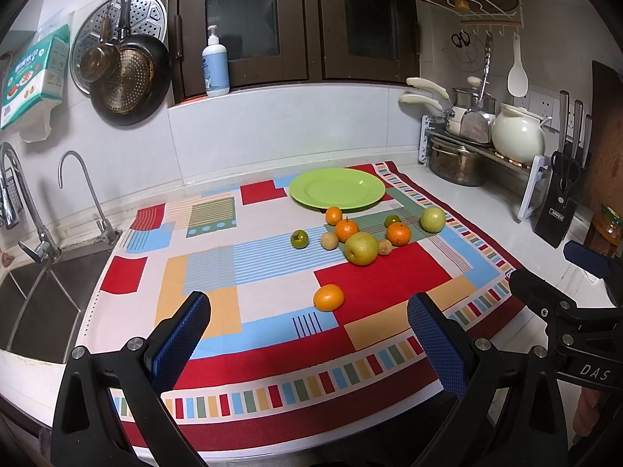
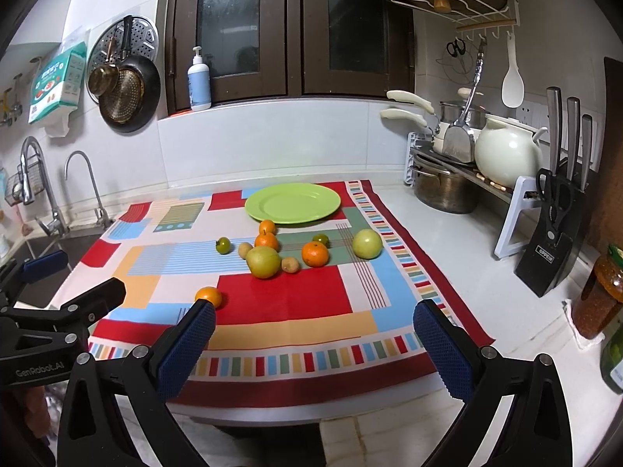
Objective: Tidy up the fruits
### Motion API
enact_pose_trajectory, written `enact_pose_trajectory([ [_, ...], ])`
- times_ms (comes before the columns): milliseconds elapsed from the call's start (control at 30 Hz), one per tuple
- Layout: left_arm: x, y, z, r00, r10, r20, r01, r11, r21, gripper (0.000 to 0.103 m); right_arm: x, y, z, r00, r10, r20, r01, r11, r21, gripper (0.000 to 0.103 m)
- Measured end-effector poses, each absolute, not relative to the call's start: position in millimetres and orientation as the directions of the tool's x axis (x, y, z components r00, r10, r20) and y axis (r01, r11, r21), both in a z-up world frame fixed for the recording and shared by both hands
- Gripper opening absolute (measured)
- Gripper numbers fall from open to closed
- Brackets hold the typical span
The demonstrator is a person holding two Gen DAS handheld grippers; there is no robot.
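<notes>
The left gripper (image 1: 307, 334) is spread wide with nothing between its blue pads, hovering low over the near edge of the patterned cloth (image 1: 272, 272). The right gripper (image 2: 313, 340) is equally wide and empty, held over the same near edge further to the right.

Closest to both is a lone orange fruit (image 1: 329, 297), an oval one lying with its long axis roughly left to right across the cloth, apart from the rest. In the right wrist view it is partly hidden behind the tip of that gripper's left finger.

Further back sits the cluster: a large yellow pear (image 1: 361, 248) in front, two small brown fruits (image 1: 329, 240) on either side of it, three tangerines (image 1: 398, 233) behind, and two small dark green fruits (image 1: 299, 239), one off to the left. A pale green apple (image 1: 433, 219) stands at the right of the group. Which way the stems point is hard to judge at this size.

Behind the fruit, the green plate (image 1: 337, 188) lies flat and bare at the far edge of the cloth; the rearmost tangerine is just beside its rim.

The left wrist view alone shows the sink (image 1: 35, 303) basin; the right wrist view alone shows a green bottle (image 2: 614, 354) at the right edge of the counter (image 2: 486, 292).
</notes>
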State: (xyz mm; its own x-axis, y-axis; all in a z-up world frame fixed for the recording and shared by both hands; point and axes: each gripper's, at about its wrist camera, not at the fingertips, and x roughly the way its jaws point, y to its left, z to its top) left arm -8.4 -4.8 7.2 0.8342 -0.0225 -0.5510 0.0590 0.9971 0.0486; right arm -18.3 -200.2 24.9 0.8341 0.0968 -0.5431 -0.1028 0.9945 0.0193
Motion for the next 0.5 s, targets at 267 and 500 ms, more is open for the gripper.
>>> enact_pose_trajectory([
  [267,-8.4,-5.0,7.3,0.834,-0.022,-0.552,0.059,0.997,0.049,0.103,-18.3,-198.8,26.0,0.835,0.105,-0.541,-0.112,0.994,0.021,0.102],
  [500,-8.6,-5.3,6.9,0.834,-0.022,-0.551,0.059,0.997,0.049,0.103,-17.3,-199.1,26.6,0.833,0.109,-0.543,-0.116,0.993,0.022,0.102],
])
